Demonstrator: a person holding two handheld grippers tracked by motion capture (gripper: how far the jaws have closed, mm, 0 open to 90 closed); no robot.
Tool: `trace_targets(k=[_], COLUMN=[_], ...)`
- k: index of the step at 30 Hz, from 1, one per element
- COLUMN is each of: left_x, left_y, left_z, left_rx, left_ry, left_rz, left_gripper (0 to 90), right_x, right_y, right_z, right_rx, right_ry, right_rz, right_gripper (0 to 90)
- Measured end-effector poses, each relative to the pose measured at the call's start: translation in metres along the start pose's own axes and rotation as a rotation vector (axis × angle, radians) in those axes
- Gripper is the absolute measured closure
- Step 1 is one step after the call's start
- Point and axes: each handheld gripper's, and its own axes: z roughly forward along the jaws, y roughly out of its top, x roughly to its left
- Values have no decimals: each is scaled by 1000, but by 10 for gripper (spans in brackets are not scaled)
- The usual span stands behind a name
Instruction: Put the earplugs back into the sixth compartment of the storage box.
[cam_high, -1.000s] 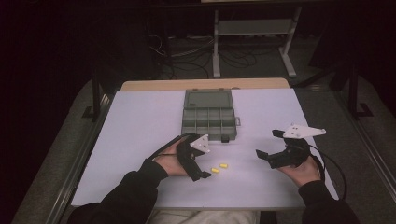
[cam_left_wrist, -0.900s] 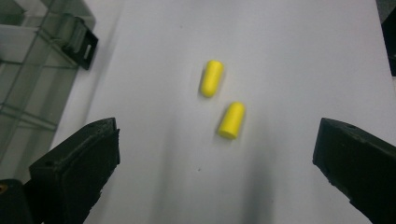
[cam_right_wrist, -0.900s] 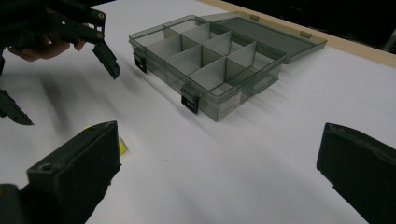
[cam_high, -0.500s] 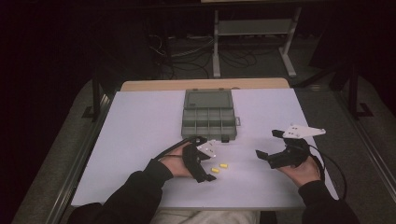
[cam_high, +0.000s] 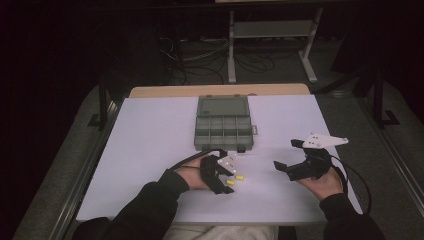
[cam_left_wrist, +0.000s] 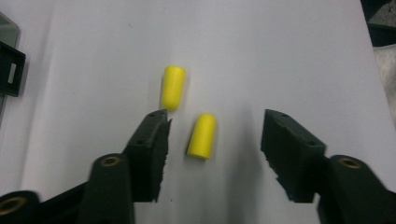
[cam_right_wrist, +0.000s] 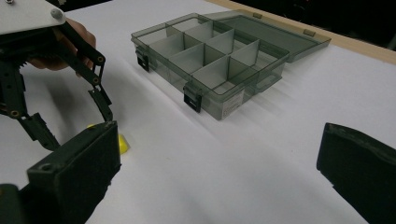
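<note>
On the table (cam_high: 150, 150), under its white sheet, an open grey box (cam_high: 223, 124) sits at the far middle, its lid folded back flat and its divided compartments facing up; the right gripper view shows two black latches on its near wall. Nearer the person, the right gripper (cam_high: 284, 157) rests in a hand at the right side of the sheet, well apart from the box, its jaws standing wide with nothing between them. At the left, just in front of the box, the left gripper (cam_high: 229, 181) points down at the sheet. Its jaws have just been closing and now stand about half open. Between them lies the near plug (cam_left_wrist: 201, 136), a small yellow cylinder lying on the sheet, not yet touched by either pad; it sits closer to the left jaw. A far plug (cam_left_wrist: 173, 87), the same yellow, lies just beyond that jaw's tip, beside the first but apart from it.
</note>
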Motion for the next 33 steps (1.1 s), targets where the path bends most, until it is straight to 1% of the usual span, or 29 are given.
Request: trace_targets(k=[1, 5, 6, 7, 8, 9, 10, 11, 13, 15, 16, 20, 23, 26, 28, 30, 33], left_x=[0, 1, 1, 1, 2, 2, 2, 2, 3, 4, 5, 6, 8, 11, 13, 16, 20], left_y=[0, 0, -1, -1, -1, 0, 0, 0, 1, 1, 1, 4, 7, 10, 12, 13, 15], left_z=[1, 2, 3, 3, 3, 3, 3, 3, 3, 2, 1, -3, -12, -24, -31, -38, -48], left_rx=[6, 18, 19, 22, 24, 26, 29, 29, 33, 7, 4, 18, 16, 14, 14, 19, 10], left_ry=[0, 5, 16, 16, 23, 32, 40, 40, 34, 3, -1, -7, -6, 5, 2, 7, 19], left_rz=[3, 6, 7, 10, 14, 12, 16, 16, 12, -6, -5, -8, -9, -8, -17, -18, -23], left_gripper=[426, 544, 604, 674, 674, 704, 780, 793, 801, 807, 809, 809, 809, 809, 809, 809, 809], right_x=[0, 0, 0, 0, 0, 0, 0, 0, 0, 0, -1, -1, -1, -1, -1, -1, -1], right_y=[0, 0, 0, 0, 0, 0, 0, 0, 0, 0, 0, 0, 0, 0, 0, 0, 0], right_z=[0, 0, 0, 0, 0, 0, 0, 0, 0, 0, 0, -1, -1, -1, -1, -1, -1], right_rx=[0, 0, 0, 0, 0, 1, 3, 3, 4, 3, 1, -1, -3, -2, -2, -2, -2], right_ry=[0, 1, 1, 2, 2, 3, 4, 5, 5, 5, 5, 6, 6, 6, 6, 6, 6], right_rz=[0, 0, 1, 1, 1, 2, 3, 3, 4, 2, 4, 10, 9, 9, 10, 11, 11], right_gripper=[0, 0, 0, 0, 0, 0, 0, 0, 0, 0, 0, 0, 0, 0, 0, 0, 0])
